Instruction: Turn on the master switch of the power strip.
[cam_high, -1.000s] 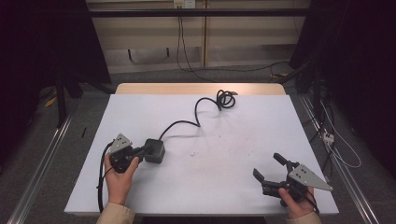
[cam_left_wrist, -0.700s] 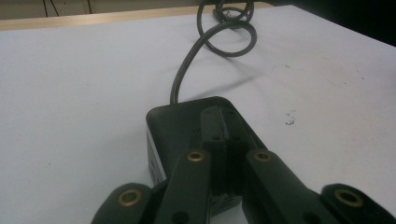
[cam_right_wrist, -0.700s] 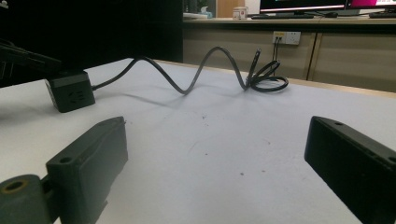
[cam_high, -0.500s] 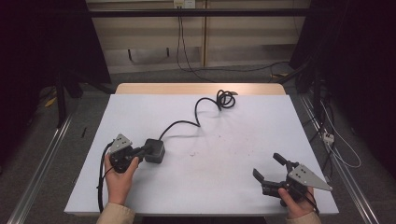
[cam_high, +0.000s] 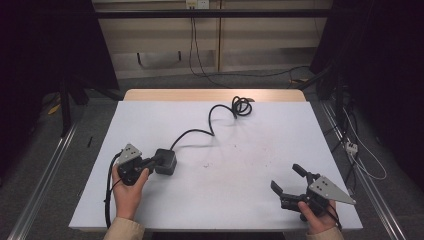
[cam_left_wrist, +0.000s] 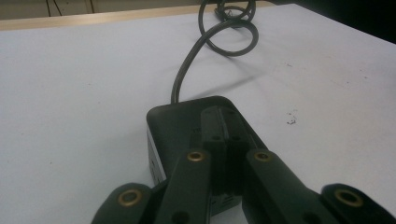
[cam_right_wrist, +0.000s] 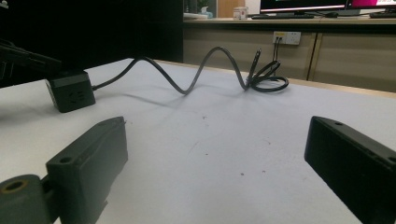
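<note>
Power cube (cam_high: 165, 161) unmoved on surface (cam_high: 250, 165) since a second ago, left gripper (cam_high: 150, 162) fingers closed against it, right gripper (cam_high: 289, 182) fingers wide, empty: grasp unsettled.

place: lab or office | cues: wall sockets (cam_right_wrist: 286, 37), monitors (cam_right_wrist: 303, 4), dark curtains (cam_high: 40, 60), floor cables (cam_high: 260, 75)

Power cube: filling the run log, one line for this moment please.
left gripper: shut, resting on power cube | right gripper: open, empty | cable: coiled far
</note>
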